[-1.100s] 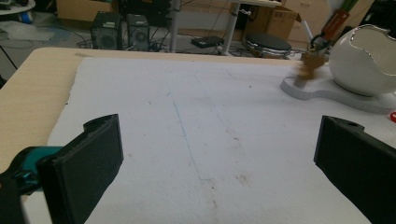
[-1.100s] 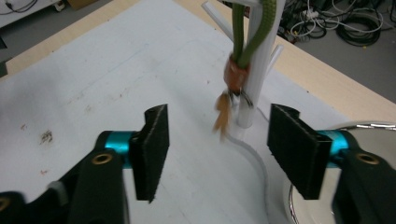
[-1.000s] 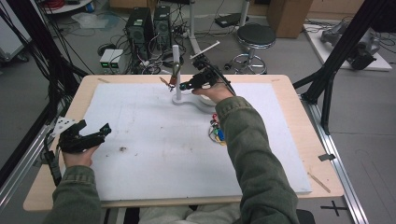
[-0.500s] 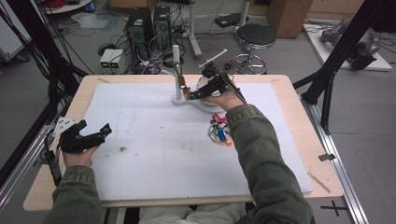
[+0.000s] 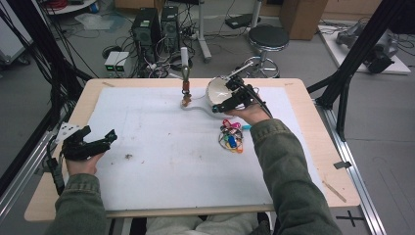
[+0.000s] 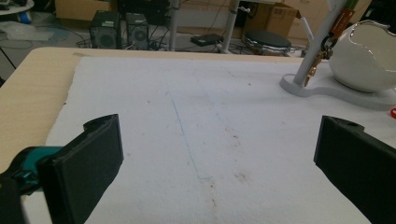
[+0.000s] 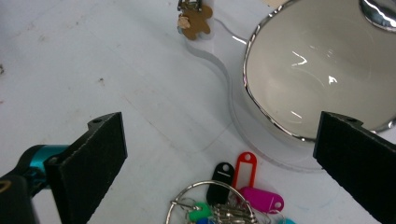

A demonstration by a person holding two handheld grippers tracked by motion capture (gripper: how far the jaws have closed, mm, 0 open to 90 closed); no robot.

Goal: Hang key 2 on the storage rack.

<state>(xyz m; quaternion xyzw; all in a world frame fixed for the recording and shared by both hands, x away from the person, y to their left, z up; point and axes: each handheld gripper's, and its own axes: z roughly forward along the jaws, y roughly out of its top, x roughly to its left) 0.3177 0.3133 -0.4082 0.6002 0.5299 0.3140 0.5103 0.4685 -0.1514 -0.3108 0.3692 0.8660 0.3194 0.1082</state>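
Key bunch (image 7: 224,198) lies on the white mat just before the bowl (image 7: 317,70), under the right gripper (image 7: 219,154), jaws wide, nothing between. Probably light, loose, jangly; the wire ring (image 7: 187,193) looks the best hold. Left gripper (image 5: 90,144) released, idle on the counter (image 5: 313,127).

I see a light wooden table (image 5: 303,98), a white mat (image 5: 161,147) covering most of its top, a white stand base (image 5: 198,105) with post and bowl at the mat's far edge, a bunch of coloured key tags (image 5: 231,138) just beside it, small dark specks (image 5: 128,156) nearer me
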